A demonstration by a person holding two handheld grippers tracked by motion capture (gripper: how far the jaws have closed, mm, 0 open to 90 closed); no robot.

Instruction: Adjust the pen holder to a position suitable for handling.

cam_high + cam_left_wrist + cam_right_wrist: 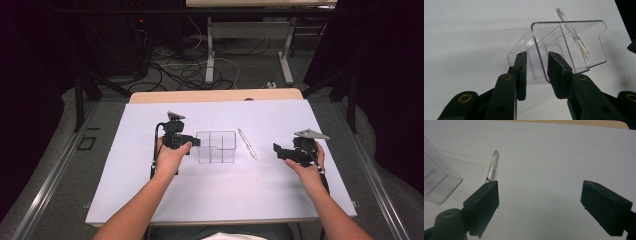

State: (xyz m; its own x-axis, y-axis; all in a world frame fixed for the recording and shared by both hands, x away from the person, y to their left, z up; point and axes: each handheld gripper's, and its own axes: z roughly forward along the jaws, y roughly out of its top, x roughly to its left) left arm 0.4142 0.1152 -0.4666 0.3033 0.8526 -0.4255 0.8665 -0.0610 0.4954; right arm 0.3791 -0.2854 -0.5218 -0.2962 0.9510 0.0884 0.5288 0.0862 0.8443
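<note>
1. Worktop [150,190], covered in white, is carrying a clear plastic organizer tray [216,147] near its middle and a white pen [247,144] just beside the tray at 3 o'clock.
2. Left claw [196,142] is sitting at 9 o'clock of the tray, with the person's left hand [171,156] gripping its body.
3. In the left gripper view the left claw [537,72] is clamping on the tray [569,45]: the near clear wall is running between the two black jaws, one jaw inside the tray and one outside.
4. That view is showing the tray tilted, with inner dividers visible and the pen [574,33] lying beyond it, partly seen through the plastic.
5. Right claw [276,150] is sitting at 3 o'clock of the pen, apart from it, held by the right hand [306,162]; its tips are pointing toward 9 o'clock.
6. In the right gripper view the right claw [540,205] is standing wide apart, gripping nothing, with bare white worktop [564,157] between the jaws.
7. Pen [491,167] is lying just past the left-side jaw at about 11 o'clock in that view, tip pointing away; whether it is touching the jaw, cannot tell.
8. Tray corner [439,185] is showing at 9 o'clock there, near the pen but not touching it.
</note>
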